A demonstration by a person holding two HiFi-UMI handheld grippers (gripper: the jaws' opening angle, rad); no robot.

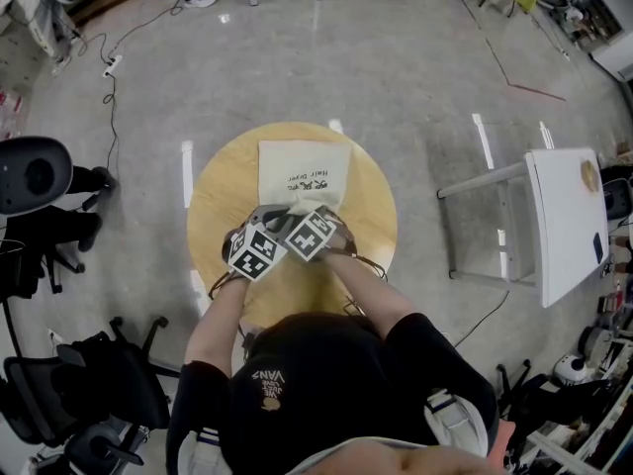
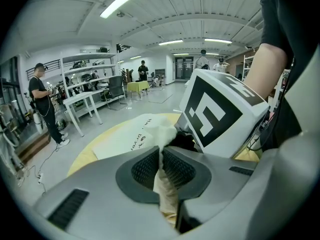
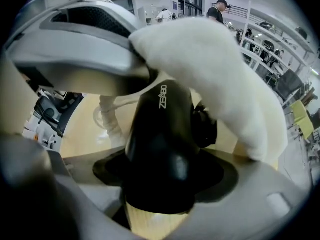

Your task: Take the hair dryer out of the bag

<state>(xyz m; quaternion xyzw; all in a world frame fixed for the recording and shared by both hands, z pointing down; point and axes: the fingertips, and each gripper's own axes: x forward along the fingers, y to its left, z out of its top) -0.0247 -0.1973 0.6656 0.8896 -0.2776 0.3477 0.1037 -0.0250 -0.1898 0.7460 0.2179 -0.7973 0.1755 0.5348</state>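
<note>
1. While a person [image 1: 307,394] leans over the round wooden surface [image 1: 220,191], the left tongs [image 2: 161,160] are almost shut, pinching a fold of the cream bag [image 1: 303,171] between them.
2. The right tongs [image 3: 160,186] sit just to the right of the left tongs, with their marker cube [image 2: 220,111] very close by.
3. The right tongs are squeezed tight on the black hair dryer [image 3: 161,129].
4. The hair dryer pokes out of the bag's mouth toward the right tongs, and its far part sits under the raised cloth edge.
5. The rest of the bag lies flat on the surface, beyond both tongs.
</note>
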